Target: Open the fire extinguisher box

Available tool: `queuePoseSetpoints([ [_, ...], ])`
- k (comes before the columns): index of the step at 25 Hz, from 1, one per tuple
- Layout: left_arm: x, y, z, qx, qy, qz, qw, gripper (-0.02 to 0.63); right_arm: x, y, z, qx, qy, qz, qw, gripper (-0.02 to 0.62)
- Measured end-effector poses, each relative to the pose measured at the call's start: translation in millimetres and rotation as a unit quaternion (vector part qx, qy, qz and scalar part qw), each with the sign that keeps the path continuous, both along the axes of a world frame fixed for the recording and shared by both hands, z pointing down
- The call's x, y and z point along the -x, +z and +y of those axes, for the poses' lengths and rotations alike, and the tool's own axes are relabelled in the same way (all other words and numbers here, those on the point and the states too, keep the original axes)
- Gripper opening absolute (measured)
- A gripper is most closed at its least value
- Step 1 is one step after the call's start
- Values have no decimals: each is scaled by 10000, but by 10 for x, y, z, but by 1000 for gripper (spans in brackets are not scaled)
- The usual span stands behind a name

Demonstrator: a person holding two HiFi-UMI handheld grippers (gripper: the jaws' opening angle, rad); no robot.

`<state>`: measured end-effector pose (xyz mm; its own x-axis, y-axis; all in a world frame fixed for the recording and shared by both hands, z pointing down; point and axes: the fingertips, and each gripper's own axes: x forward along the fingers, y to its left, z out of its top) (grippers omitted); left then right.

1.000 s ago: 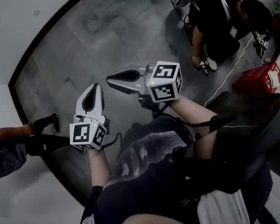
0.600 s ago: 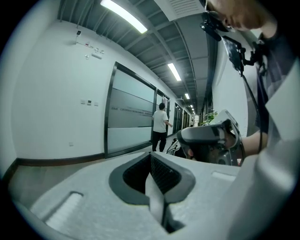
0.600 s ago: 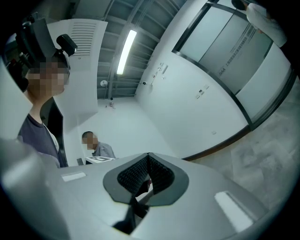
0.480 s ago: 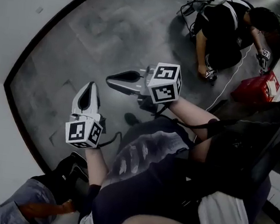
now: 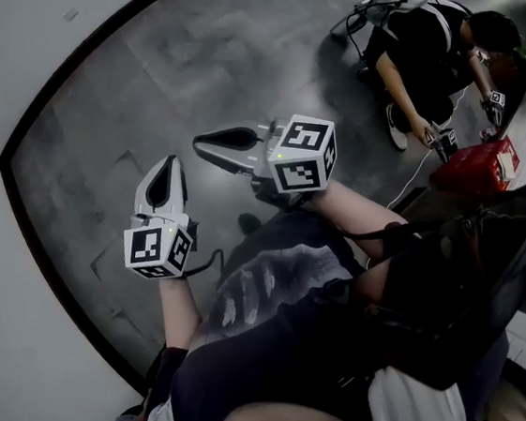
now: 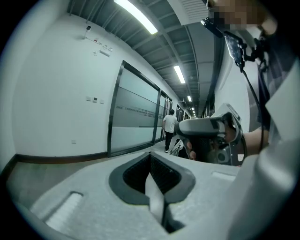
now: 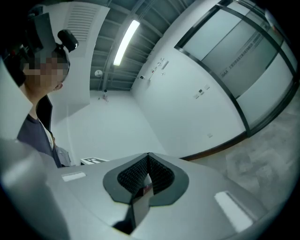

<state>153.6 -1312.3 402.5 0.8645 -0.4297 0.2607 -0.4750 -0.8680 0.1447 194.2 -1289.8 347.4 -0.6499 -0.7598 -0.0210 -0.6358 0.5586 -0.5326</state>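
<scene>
Moved on across the grey floor [image 5: 166,71] since a second ago; lost a seated figure's legs from the left edge. Carrying left tool [image 5: 174,162] and right tool [image 5: 200,137] level, each pressed together, pinching nothing. Judged the approach step: red box [image 5: 476,165], probably the fire extinguisher box, lying far right beside a crouching person [image 5: 422,53], well apart from both tools. Next: close in, find the latch or handle, spread one tool for it. Mottled matt stone slabs underfoot; box squarish, red, white-labelled; smooth pale tool shells, dark ribbed pads.

Print on the glass wall [image 6: 136,117] is illegible.
</scene>
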Motion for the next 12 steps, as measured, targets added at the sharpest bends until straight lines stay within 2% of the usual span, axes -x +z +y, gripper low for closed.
queuePoseSetpoints([
  [3, -12, -40, -140, -160, -87, -35, 9998, 0, 10, 15, -141, -58, -46, 174, 9998, 2],
  [12, -31, -140, -328, -328, -452, -263, 9981, 0, -127, -102, -400, -155, -475, -188, 9986, 2],
])
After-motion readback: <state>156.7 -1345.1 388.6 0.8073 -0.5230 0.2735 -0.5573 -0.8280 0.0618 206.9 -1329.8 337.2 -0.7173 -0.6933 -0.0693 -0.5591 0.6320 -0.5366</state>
